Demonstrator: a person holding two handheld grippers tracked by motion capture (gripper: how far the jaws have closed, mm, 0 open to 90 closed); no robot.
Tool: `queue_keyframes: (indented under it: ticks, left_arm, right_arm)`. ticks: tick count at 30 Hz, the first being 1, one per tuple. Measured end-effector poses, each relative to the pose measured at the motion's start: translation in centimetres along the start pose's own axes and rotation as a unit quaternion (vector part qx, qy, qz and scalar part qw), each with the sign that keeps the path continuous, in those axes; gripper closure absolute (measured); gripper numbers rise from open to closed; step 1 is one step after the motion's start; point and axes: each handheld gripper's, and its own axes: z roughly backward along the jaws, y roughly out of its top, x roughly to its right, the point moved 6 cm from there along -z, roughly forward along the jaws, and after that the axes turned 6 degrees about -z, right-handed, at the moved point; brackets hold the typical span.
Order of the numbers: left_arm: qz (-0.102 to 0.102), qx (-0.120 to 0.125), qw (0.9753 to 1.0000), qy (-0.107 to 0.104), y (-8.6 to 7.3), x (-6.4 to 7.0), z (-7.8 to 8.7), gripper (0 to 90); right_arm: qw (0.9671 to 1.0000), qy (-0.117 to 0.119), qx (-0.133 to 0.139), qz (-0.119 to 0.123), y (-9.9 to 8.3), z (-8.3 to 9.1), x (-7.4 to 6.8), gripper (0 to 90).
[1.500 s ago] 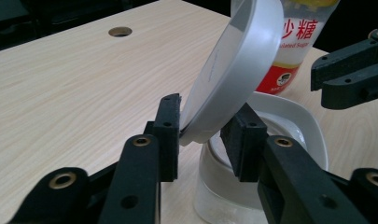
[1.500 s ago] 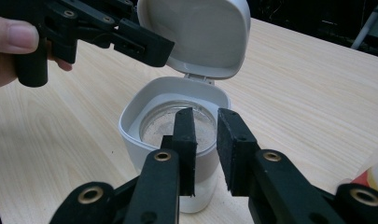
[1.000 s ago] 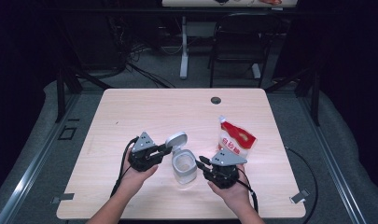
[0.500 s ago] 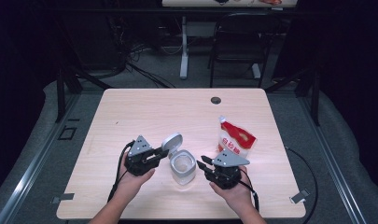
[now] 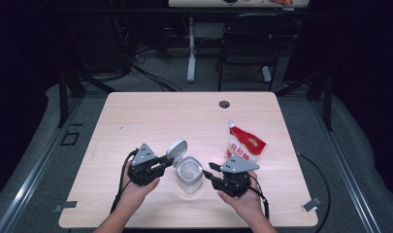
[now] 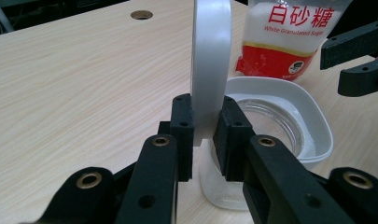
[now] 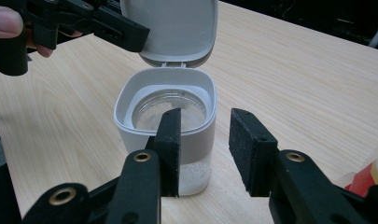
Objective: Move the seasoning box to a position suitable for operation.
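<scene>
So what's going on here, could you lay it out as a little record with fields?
Setting: light wooden table, a person holding a gripper in each hand
Container: clear jar with a white collar, white grains inside, standing open
Lid: hinged white lid, raised upright
Left gripper: jaws shut on the lid's edge
Right gripper: jaws open, one in front of the jar wall, the other beside it
Nearby: bag of white granulated sugar, lying beyond the right gripper

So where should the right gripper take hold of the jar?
On the jar body below its white collar, coming in level from the side opposite the hinge: the raised lid and left gripper block the hinge side, and the walls there are flat.
</scene>
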Motion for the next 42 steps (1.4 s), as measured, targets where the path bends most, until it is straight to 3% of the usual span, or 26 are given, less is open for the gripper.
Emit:
queue_keyframes:
  ticks: [4,5,10,21,27,32,36,41,42]
  left_arm:
    - [0.003,0.000,1.0000,-0.004,0.0,-0.1,0.0,78.9]
    - [0.003,0.002,1.0000,-0.005,0.0,-0.1,0.0,78.8]
    - [0.002,0.003,1.0000,0.000,0.0,-0.3,0.2,73.8]
    - [0.012,0.015,0.9998,-0.011,0.5,-0.7,1.9,63.6]
    - [0.021,0.031,0.9993,-0.005,1.0,-1.7,3.7,61.4]
    - [0.041,0.035,0.9984,0.016,0.5,-3.5,4.5,61.5]
    - [0.045,0.026,0.9981,0.032,-0.3,-4.4,4.3,62.2]
    - [0.044,0.010,0.9982,0.040,-1.0,-4.9,3.9,62.1]
    - [0.043,0.008,0.9982,0.042,-1.1,-5.0,3.8,61.8]
  right_arm:
    - [1.0000,0.001,0.001,-0.004,0.1,0.0,0.0,59.3]
    - [0.9999,0.003,0.004,-0.010,0.0,-0.1,0.1,54.0]
    - [0.9999,0.002,0.011,-0.008,0.1,-0.1,0.0,49.8]
    - [0.9998,-0.004,0.013,-0.016,0.2,0.4,0.7,47.1]
    - [0.9999,-0.005,0.007,-0.012,0.1,0.5,0.9,44.9]
    - [0.9999,-0.013,0.002,-0.003,0.1,0.6,1.0,47.0]
    - [0.9999,-0.009,-0.009,0.001,0.0,0.6,1.0,53.1]
    - [0.9999,-0.006,-0.005,0.011,0.2,0.9,0.7,58.7]
    - [0.9997,-0.010,-0.003,0.021,0.3,1.2,0.8,60.3]
